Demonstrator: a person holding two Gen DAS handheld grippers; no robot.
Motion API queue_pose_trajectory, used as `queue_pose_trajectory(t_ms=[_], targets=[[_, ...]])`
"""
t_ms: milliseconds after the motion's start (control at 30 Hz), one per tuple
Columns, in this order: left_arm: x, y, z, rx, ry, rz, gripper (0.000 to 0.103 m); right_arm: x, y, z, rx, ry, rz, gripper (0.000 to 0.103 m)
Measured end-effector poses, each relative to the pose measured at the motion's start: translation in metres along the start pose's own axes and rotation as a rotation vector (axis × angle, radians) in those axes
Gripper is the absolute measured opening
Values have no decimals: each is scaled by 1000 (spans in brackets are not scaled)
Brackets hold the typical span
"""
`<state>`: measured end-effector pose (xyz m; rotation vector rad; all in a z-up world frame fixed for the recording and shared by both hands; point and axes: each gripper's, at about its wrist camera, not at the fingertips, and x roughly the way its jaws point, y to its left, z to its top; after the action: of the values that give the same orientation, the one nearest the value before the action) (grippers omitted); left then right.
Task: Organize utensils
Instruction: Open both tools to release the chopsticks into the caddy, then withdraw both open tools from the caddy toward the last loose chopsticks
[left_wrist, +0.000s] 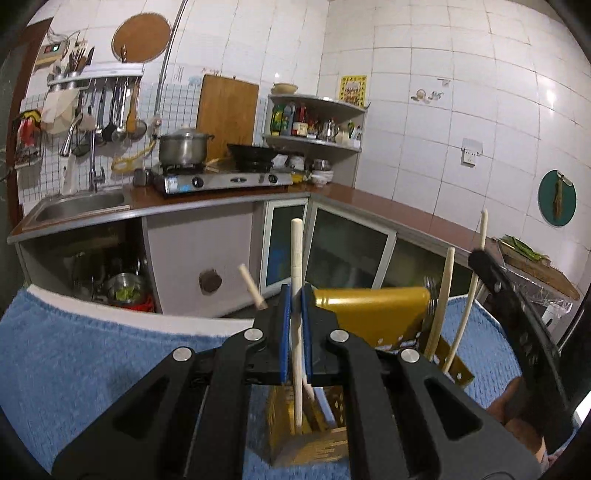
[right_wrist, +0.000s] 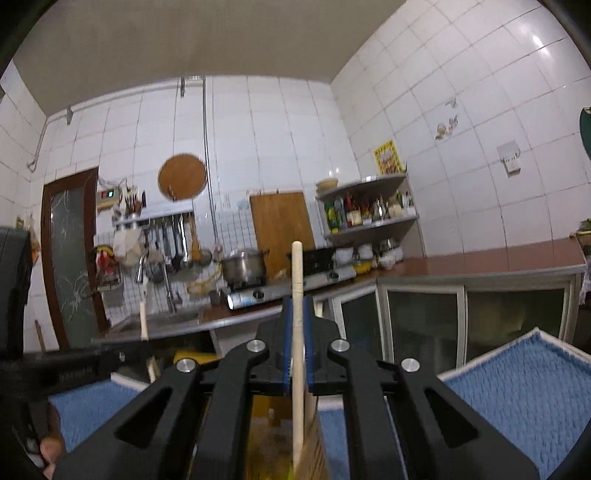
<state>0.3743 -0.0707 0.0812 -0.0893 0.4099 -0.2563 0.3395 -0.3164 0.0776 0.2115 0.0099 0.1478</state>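
My left gripper (left_wrist: 294, 295) is shut on a pale wooden chopstick (left_wrist: 296, 251) that stands upright, its lower end inside a gold perforated utensil holder (left_wrist: 373, 317). A second chopstick (left_wrist: 252, 286) leans left in the same compartment. Two more chopsticks (left_wrist: 443, 295) stand in the holder's right part, one at the right gripper (left_wrist: 484, 258), seen from the side. In the right wrist view my right gripper (right_wrist: 297, 306) is shut on a pale chopstick (right_wrist: 297, 266) whose lower end goes down into the holder (right_wrist: 273, 435). The left gripper (right_wrist: 122, 354) shows at the left with its chopstick (right_wrist: 143, 317).
The holder stands on a blue towel (left_wrist: 92, 362) over a white table edge. Behind are a kitchen counter (left_wrist: 369, 195) with a gas stove (left_wrist: 221, 179), pot and wok, a sink (left_wrist: 77, 205), hanging utensils, a corner shelf of bottles and glass cabinet doors below.
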Motion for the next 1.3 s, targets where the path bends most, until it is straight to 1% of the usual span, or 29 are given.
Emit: queue_pose_trajectory(t_ms=[100,133,167,200,233,267,300,367,400,467,500,567,633,700,733,900,1033,1167,1267,1300], targets=[[0,5,-4,-19,45,2,7,-3,1,-6,-16,68,-3,7],[-1,8,-4,-34,64,1,13,-4,1,-7,-12,108,-3,7],[-3,10,-5,-43,72,2,23,-7,1,-7,-7,134,0,7],[-8,13,-6,-52,82,2,30,-10,0,-7,-5,150,0,8],[-12,14,-6,-58,83,2,42,-14,0,-6,-7,168,-9,22],[-19,17,-6,-70,80,3,50,-19,0,-4,-9,177,-20,36],[-25,18,-7,-75,80,4,53,-23,0,-3,-9,176,-30,59],[-38,22,-9,-74,89,9,68,-37,0,0,-19,175,-47,60],[-44,23,-11,-69,93,22,71,-44,0,2,-29,190,-60,60],[-56,29,-17,-65,102,52,83,-56,0,3,-36,218,-85,61],[-61,33,-21,-67,110,60,85,-60,1,3,-40,232,-96,64],[-75,42,-31,-83,131,74,93,-72,4,-1,-57,283,-120,70],[-86,50,-41,-98,147,84,97,-79,10,-7,-73,326,-123,80],[-94,55,-52,-100,166,93,98,-88,19,-17,-96,388,-128,85],[-97,57,-60,-93,187,102,98,-92,23,-23,-103,416,-127,86],[-105,63,-90,-36,264,162,98,-105,40,-62,-119,561,-132,87],[-108,73,-112,-27,306,190,98,-106,49,-95,-112,665,-164,87],[-106,86,-131,-48,313,222,98,-103,56,-114,-90,719,-193,87],[-99,93,-141,-69,336,228,98,-101,66,-117,-114,719,-199,86],[-98,93,-144,-67,342,230,98,-99,69,-116,-116,723,-198,83]])
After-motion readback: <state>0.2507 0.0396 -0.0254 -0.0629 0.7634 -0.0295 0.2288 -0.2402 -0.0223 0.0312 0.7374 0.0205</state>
